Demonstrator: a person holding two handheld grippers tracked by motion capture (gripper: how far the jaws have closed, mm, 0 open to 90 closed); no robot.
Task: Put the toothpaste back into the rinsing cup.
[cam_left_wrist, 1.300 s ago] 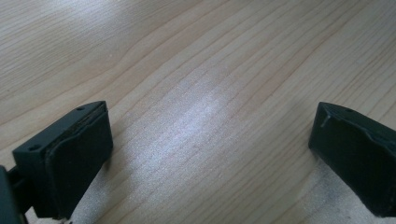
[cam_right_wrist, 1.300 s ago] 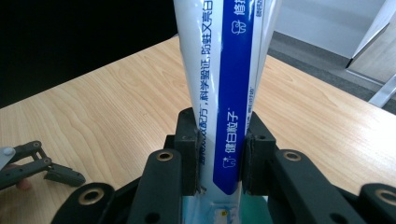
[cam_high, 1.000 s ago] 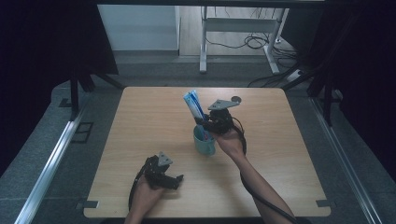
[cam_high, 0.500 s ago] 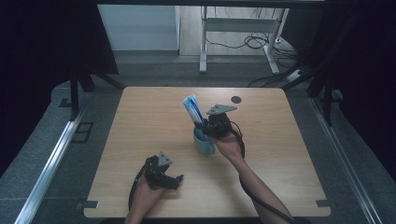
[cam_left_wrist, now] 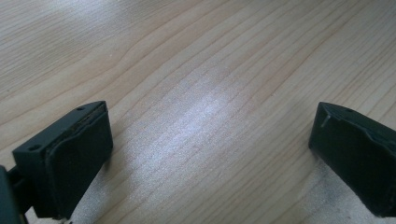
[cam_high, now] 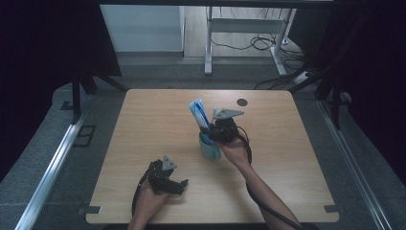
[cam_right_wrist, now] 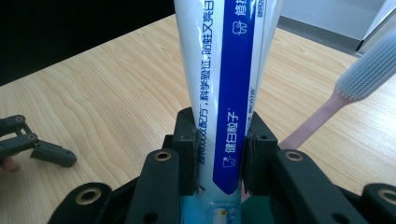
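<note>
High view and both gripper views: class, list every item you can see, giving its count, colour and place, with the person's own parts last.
Table: one, light wood, centre of the room.
Cup: one, teal, mid-table.
Toothpaste tube: one, white and blue, standing in the cup.
Toothbrush: one, pink handle with grey head, beside the tube.
Dark disc: one, black, far side of the table.
Left gripper: one, black, near edge, open.
Right gripper: one, black, fingers clamped on the tube.
Forearms: two, entering from the bottom.

High view: overhead, facing forward and down, whole surface (cam_high: 143, 143) visible, distant. Left gripper view: very close, angled down at bare woodgrain. Right gripper view: close, low, facing across surface; shares left tongs (cam_right_wrist: 32, 147) with high view.
</note>
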